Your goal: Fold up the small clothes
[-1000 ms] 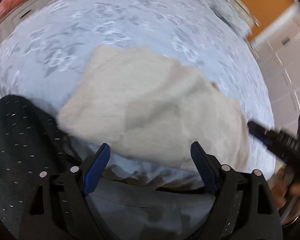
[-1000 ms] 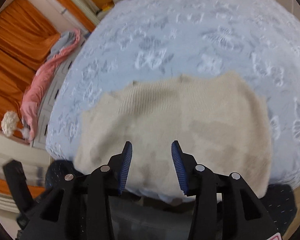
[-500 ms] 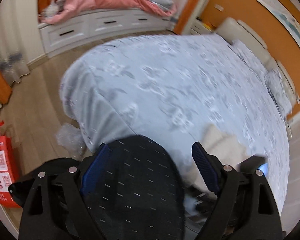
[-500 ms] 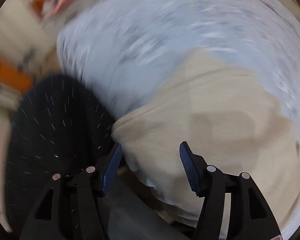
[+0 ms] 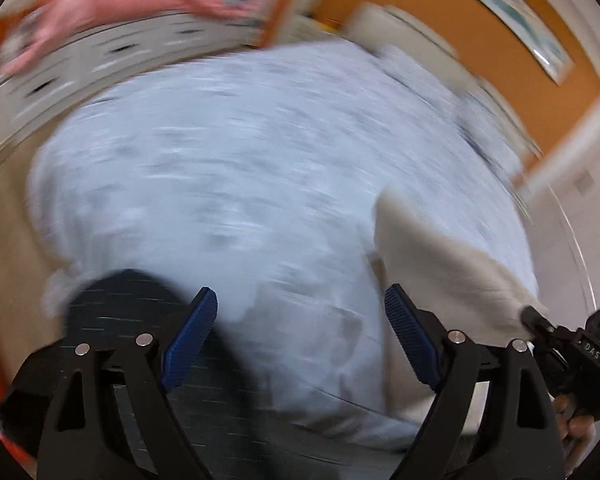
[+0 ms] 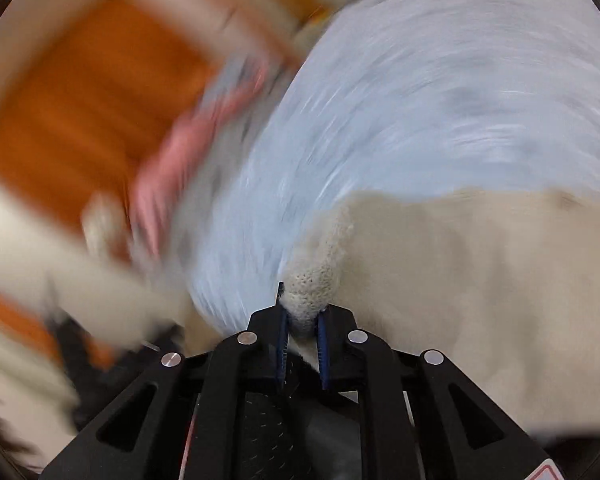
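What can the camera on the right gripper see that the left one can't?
Only the right wrist view shows the right gripper pinching a knitted corner of the cream sweater; its jaws have just been closing. Only the left wrist view shows the left gripper, open and empty, and a framed picture. Both show the sweater on the pale blue bedspread.

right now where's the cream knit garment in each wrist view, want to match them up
Left wrist view: the cream knit garment lies at the right, beyond the open left gripper, with the right gripper at its near corner.
Right wrist view: it fills the lower right, a corner pinched in the shut right gripper.
Shared landmark: the pale blue bedspread under it.
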Tool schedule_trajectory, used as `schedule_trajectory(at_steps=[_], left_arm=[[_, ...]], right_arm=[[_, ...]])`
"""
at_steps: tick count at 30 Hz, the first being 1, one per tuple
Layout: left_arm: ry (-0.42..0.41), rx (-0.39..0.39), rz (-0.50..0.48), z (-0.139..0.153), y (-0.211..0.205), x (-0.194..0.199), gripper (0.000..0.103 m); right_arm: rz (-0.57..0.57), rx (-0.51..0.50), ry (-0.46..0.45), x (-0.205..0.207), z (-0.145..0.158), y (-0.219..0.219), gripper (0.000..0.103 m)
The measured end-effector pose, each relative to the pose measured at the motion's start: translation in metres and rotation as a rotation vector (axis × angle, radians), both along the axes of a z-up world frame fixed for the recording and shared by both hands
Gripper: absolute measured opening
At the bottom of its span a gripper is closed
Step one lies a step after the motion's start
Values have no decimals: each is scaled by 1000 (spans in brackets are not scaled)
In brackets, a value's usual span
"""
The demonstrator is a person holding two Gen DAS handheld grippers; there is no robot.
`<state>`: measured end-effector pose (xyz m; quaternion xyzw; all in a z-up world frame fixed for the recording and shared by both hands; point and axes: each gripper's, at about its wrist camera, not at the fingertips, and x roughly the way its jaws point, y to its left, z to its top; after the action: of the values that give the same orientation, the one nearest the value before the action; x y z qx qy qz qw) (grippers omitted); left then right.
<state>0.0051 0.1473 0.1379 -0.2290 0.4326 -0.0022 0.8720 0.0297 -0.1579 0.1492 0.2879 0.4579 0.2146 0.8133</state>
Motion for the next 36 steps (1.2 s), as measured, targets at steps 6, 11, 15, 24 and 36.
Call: schedule_trajectory(at_steps=[6, 11, 15, 24, 36], left_arm=[[80, -21, -406, -30, -171, 30, 86], [151, 63, -554, -72, -268, 39, 86], [179, 141, -562, -89, -304, 41, 86], [166, 226, -523, -83, -303, 36, 87], [184, 297, -556, -91, -313, 32, 87]], right_arm=[[-349, -159, 292, -101, -98, -176, 14], [-412, -136, 286, -128, -122, -199, 25], [-466, -147, 203, -110, -100, -221, 58], [-319, -128, 353, -17, -165, -191, 60], [-310, -285, 314, -15, -144, -209, 12]])
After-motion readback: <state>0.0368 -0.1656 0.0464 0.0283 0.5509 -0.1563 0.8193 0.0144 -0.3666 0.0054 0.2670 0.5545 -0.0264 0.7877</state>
